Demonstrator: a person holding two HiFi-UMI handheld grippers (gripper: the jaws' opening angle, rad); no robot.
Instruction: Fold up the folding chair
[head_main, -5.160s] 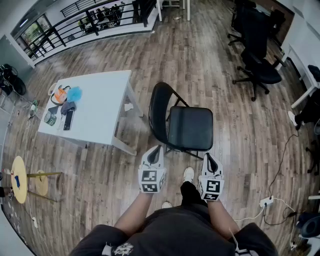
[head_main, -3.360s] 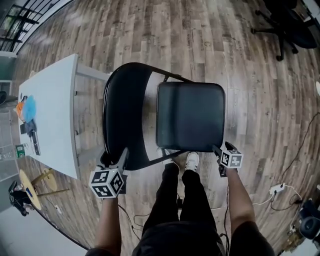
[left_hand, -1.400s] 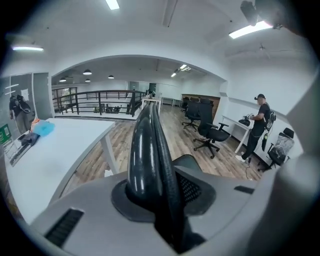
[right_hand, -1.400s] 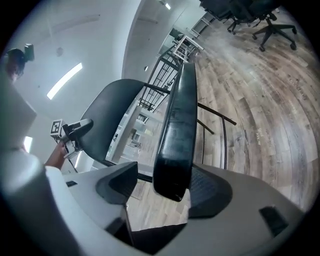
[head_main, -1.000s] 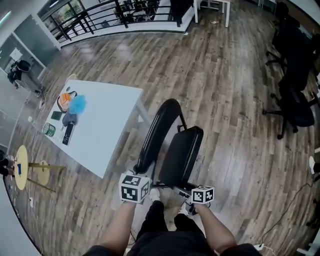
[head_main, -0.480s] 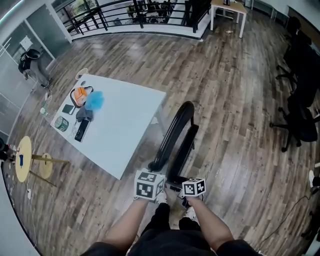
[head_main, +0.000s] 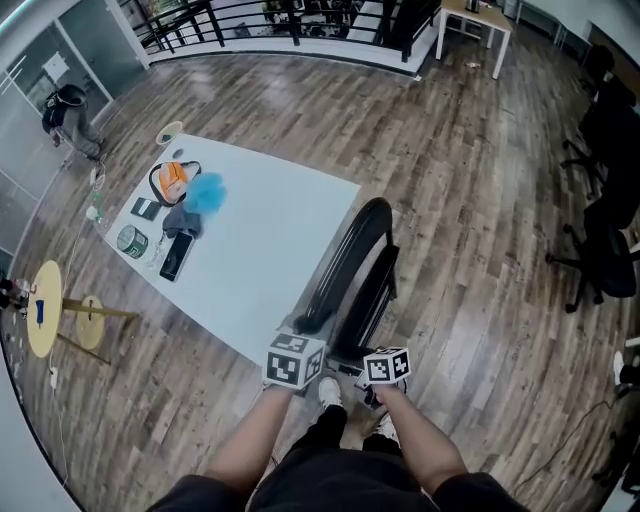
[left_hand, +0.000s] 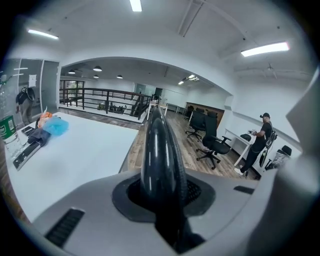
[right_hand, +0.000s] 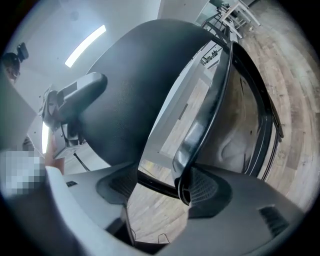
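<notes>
Now, chair: black metal folding chair (head_main: 346, 262) stands folded flat, seat up against backrest, seen edge-on from above; it rests on the brown wood-plank floor (head_main: 470, 200)
Chair's place: close beside the near edge of the white rectangular table (head_main: 270, 250); whether they touch cannot be told
Left gripper: left gripper (left_hand: 162, 196) is clamped on the glossy rounded edge of the backrest; jaws narrow, pads pressing it from both sides
Right gripper: right gripper (right_hand: 160, 192) has its jaws wide and is closed on the chair's lower part; the seat's rim sits against one pad, a black frame bar reaches the other; floor shows through the gap between
Table top: orange-and-grey pouch (head_main: 170, 181), blue fluffy bundle (head_main: 205, 192), green round tin (head_main: 131, 241), black phone (head_main: 178, 255); all clustered at the far left end, well apart from the chair
Surroundings: black office chairs (head_main: 605, 190) at the right; black railing (head_main: 250, 18) along the far side; person (left_hand: 260, 142) standing at a desk in the left gripper view
</notes>
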